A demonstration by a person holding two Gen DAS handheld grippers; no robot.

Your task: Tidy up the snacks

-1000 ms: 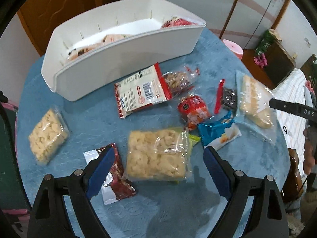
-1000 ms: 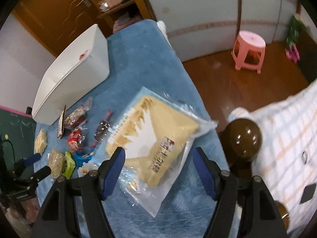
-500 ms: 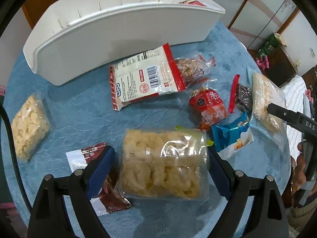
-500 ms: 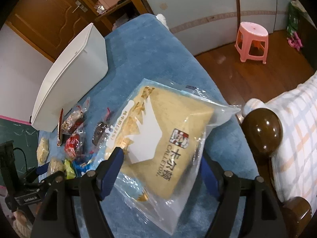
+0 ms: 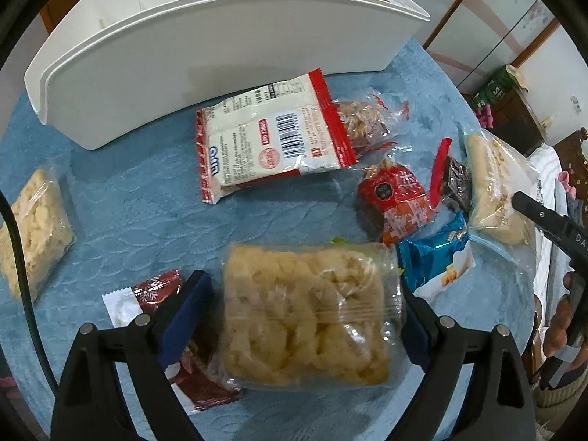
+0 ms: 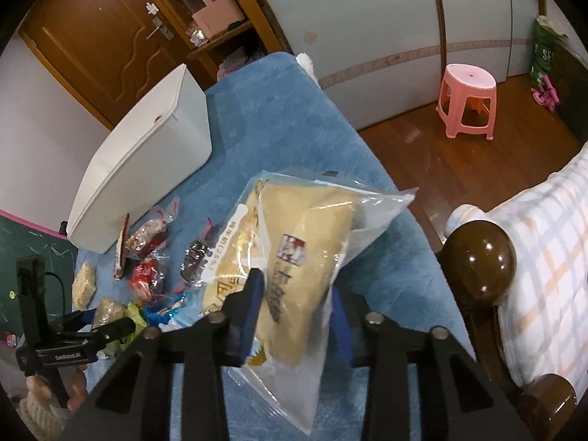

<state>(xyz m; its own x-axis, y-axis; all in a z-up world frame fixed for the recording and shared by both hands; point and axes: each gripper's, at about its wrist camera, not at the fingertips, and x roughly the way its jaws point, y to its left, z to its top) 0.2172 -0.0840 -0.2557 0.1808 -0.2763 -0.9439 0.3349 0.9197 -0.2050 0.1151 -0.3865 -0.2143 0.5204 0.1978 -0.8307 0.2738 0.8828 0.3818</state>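
Left gripper [image 5: 294, 316]: fingers apart, one blue pad on each side of the clear puffed-snack pack [image 5: 307, 316]; whether they press it cannot be told.
Puffed-snack pack: pale yellow lumps in clear film, lying on the blue counter [image 5: 147, 220] between the left fingers.
Beyond the left fingers: a red-and-white packet [image 5: 272, 139] face-down with its barcode showing, then the white bin [image 5: 205, 55].
Right of the left fingers: a red wrapper [image 5: 397, 202] and a blue wrapper [image 5: 433, 257].
Right gripper [image 6: 294, 305]: fingers clamped on the big clear bread bag [image 6: 294, 257], which stands tilted between them.
Bread bag: tan slab inside, printed label, loose film below the fingers.
Right view only: a pink stool [image 6: 466, 101] on the wooden floor and a checked bed cover [image 6: 551, 257].
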